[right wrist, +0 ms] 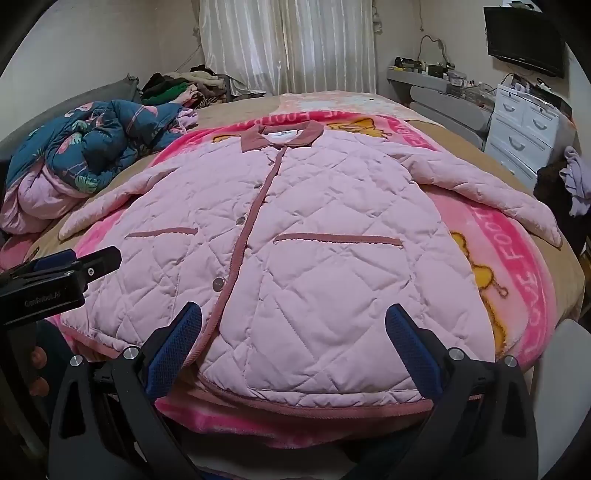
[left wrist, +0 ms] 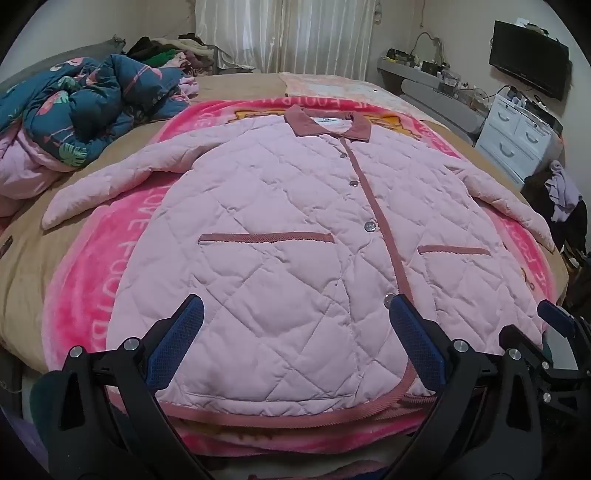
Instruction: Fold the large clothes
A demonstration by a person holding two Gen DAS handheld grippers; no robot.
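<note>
A pink quilted jacket (left wrist: 295, 221) lies flat and buttoned, front up, on a pink blanket (left wrist: 122, 236) on the bed, collar far, hem near me, sleeves spread out to both sides. It also shows in the right wrist view (right wrist: 314, 240). My left gripper (left wrist: 295, 314) is open and empty above the hem, left of the button line. My right gripper (right wrist: 293, 321) is open and empty above the hem's right half; it also shows at the right edge of the left wrist view (left wrist: 554, 317). The left gripper shows at the left of the right wrist view (right wrist: 66, 269).
A crumpled blue floral duvet (left wrist: 85, 103) and a heap of clothes (left wrist: 166, 51) lie at the bed's far left. A white drawer unit (left wrist: 517, 136), a shelf with clutter and a wall TV (left wrist: 528, 59) stand to the right. Curtains (left wrist: 288, 33) hang behind.
</note>
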